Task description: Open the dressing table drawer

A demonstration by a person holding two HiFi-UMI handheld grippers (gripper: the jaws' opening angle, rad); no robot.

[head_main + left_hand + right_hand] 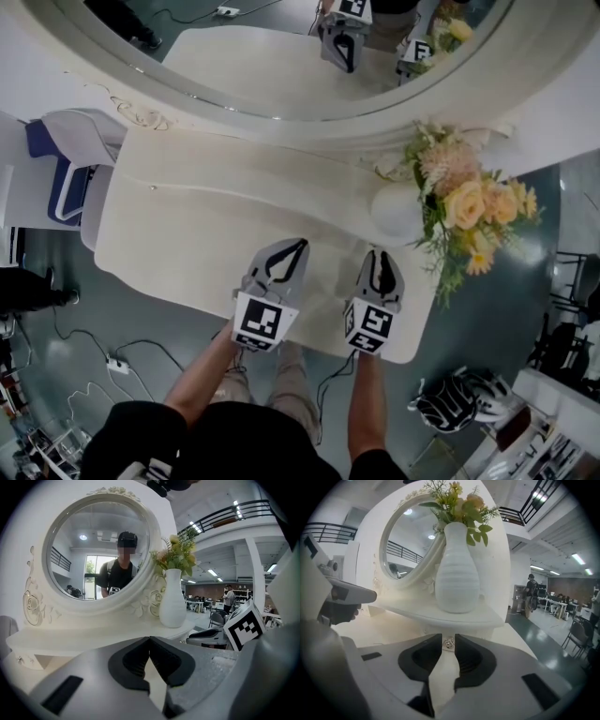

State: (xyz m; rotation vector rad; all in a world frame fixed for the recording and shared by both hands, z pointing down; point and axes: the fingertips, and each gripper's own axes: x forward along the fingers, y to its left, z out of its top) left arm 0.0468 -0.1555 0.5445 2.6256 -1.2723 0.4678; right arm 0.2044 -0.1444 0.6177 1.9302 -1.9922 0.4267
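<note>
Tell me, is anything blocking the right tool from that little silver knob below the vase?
Nothing visible does. The knob sits straight ahead, showing in the gap between the right tool's slightly parted jaws. The vase stands on the shelf above it, clear of the path.

There are 2 grippers, the left gripper [292, 249] and the right gripper [379, 257], 1 dressing table [187, 225], 1 round mirror [262, 66], 1 white vase [394, 214] holding 1 bunch of flowers [469, 206], 1 small metal knob [448, 643] and 1 helmet [455, 403].
</note>
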